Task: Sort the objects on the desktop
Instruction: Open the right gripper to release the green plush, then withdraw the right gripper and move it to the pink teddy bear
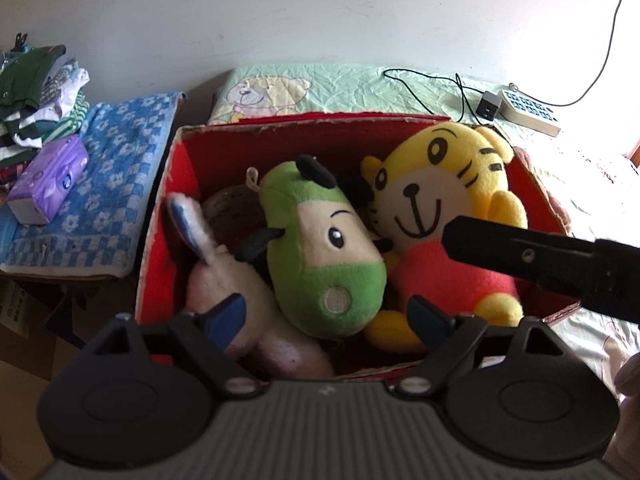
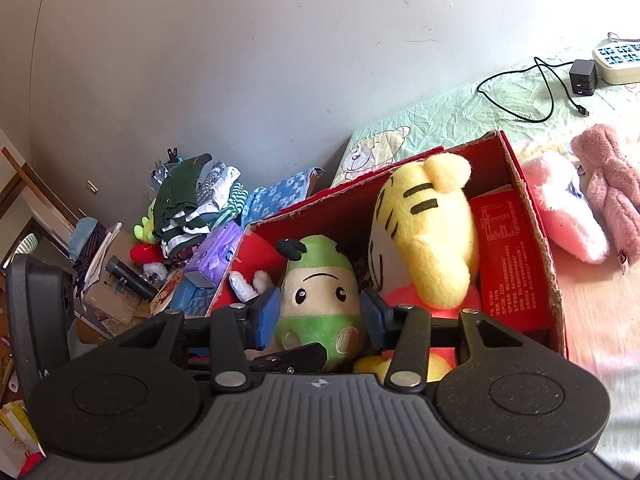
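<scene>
A red cardboard box (image 1: 160, 216) holds a green plush (image 1: 320, 248), a yellow tiger plush (image 1: 440, 208) and a white-and-pink plush (image 1: 240, 296). My left gripper (image 1: 326, 316) is open above the box's near edge, empty. The other gripper's black finger (image 1: 520, 252) reaches in from the right over the tiger. In the right wrist view the box (image 2: 536, 216) holds the green plush (image 2: 316, 296) and the tiger (image 2: 424, 236). My right gripper (image 2: 320, 316) is open, its blue pads either side of the green plush's face; I cannot tell whether they touch it.
A purple tissue pack (image 1: 48, 184) lies on a blue flowered towel (image 1: 100, 184) left of the box, beside folded clothes (image 1: 40, 92). A power strip (image 1: 528, 112), charger and cable lie behind. Pink plush toys (image 2: 580, 200) lie on the bed right of the box.
</scene>
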Available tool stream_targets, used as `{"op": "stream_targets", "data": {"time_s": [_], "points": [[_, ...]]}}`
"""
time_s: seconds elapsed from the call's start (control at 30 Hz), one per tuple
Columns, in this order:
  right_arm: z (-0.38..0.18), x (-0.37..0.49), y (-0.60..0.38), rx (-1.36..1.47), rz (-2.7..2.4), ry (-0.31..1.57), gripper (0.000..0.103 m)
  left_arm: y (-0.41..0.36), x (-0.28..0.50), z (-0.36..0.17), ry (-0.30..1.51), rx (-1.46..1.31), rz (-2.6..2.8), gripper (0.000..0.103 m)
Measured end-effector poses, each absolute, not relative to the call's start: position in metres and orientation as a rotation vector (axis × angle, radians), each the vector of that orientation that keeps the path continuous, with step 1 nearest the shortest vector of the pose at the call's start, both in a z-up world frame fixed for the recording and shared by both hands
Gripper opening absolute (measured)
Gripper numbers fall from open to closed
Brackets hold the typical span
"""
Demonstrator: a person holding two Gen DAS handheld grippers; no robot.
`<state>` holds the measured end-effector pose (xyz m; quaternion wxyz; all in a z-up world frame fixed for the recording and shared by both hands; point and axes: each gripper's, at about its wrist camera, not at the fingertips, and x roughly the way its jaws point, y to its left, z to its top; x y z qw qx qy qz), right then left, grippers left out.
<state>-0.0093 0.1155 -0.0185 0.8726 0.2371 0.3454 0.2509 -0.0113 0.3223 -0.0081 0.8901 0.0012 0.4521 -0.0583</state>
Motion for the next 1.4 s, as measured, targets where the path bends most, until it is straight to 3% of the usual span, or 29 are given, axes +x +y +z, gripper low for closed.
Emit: {"op": "stream_targets", "data": {"time_s": [0.37, 0.73, 1.4], "points": [[-0.01, -0.013, 0.09, 0.487, 0.578, 0.687, 0.049, 0.298, -0.025, 0.009, 0.892, 0.02, -0.025, 0.09], [-0.004, -0.02, 0.009, 0.534, 0.499, 0.634, 0.049, 0.229, -0.035, 0.046, 0.723, 0.061, -0.145, 0.089], [-0.036, -0.013, -0.123, 0.664, 0.311, 0.718, 0.05, 0.08, -0.002, 0.029, 0.792, 0.132, -0.316, 0.092]]}}
